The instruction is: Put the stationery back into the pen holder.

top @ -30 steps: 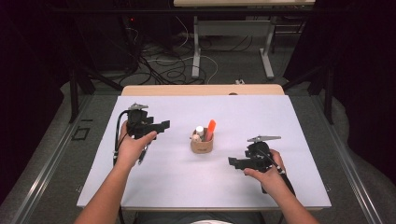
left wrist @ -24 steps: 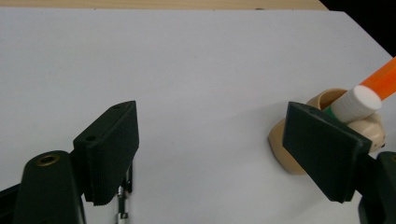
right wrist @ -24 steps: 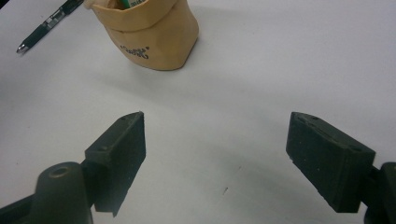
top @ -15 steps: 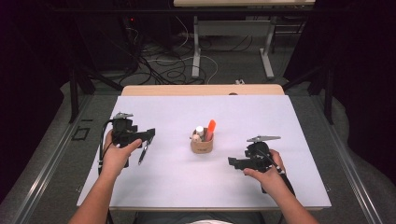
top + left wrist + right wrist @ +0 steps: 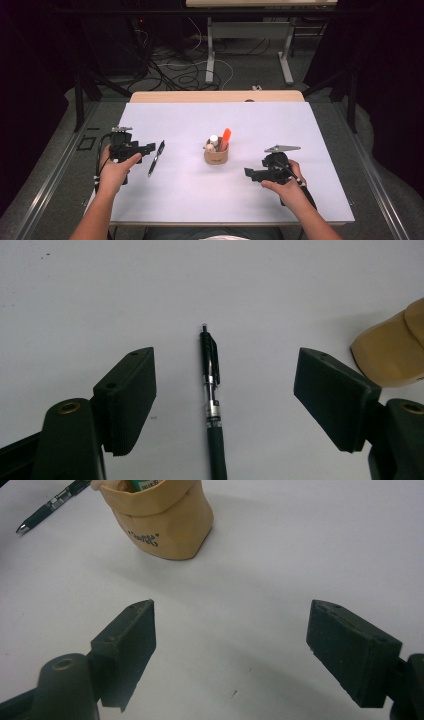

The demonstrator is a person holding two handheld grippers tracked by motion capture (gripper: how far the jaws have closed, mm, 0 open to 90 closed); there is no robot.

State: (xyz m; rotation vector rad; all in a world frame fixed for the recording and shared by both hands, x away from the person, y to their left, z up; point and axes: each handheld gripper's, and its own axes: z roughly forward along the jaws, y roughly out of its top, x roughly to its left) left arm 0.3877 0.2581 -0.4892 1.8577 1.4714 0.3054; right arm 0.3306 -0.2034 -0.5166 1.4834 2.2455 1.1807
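1 pen (image 5: 156, 158), 1 tan pouch (image 5: 216, 154) holding perhaps 3 items, 2 grippers.

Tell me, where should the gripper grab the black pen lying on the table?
Probably around the middle of its barrel, coming straight down from above. The pen lies flat and lengthwise between the left gripper's open jaws, which could close across its thin sides.

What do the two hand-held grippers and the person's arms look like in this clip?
Both the left gripper and right gripper are black, each with two flat, blocky jaws, a grey three-cornered plate on top and a trailing black cable. The forearms are bare, with no sleeves in view.
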